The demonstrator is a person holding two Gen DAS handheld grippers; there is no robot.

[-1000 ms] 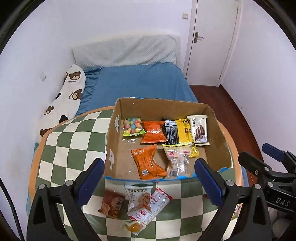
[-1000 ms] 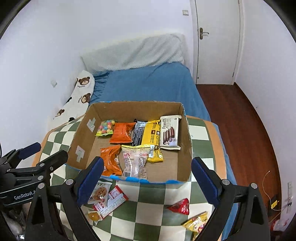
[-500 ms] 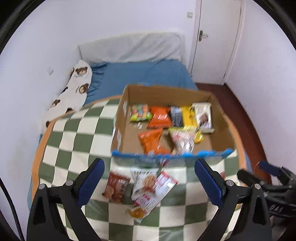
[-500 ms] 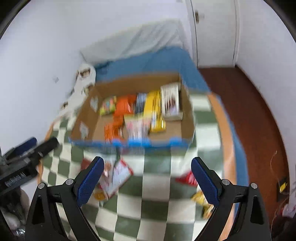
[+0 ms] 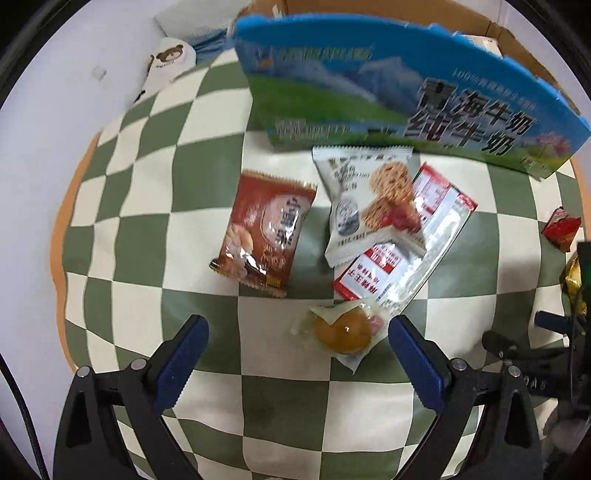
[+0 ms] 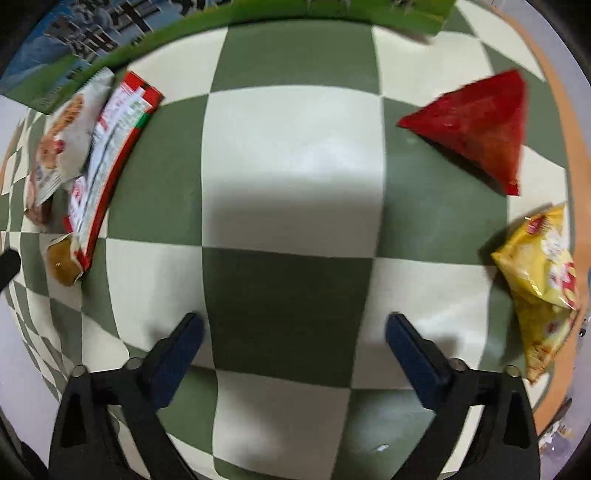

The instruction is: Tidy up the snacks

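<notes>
My left gripper is open, pointing steeply down at the checked tablecloth. A clear-wrapped orange-yellow snack lies between its fingers, close to the right one and not pinched. Beyond it lie a brown packet, a white cookie packet and a red-and-white packet under it. My right gripper points straight down, its jaws opening over bare tablecloth. A red triangular packet and a yellow packet lie to its right.
The cardboard box's blue-and-green front wall stands just behind the snacks, and its inside is hidden. In the right wrist view the same wall runs along the top. The table's orange edge curves close to the red and yellow packets.
Both grippers have dropped toward the table and tipped downward. The box's inside and the bed have left view, and the loose snacks now fill the frames.
</notes>
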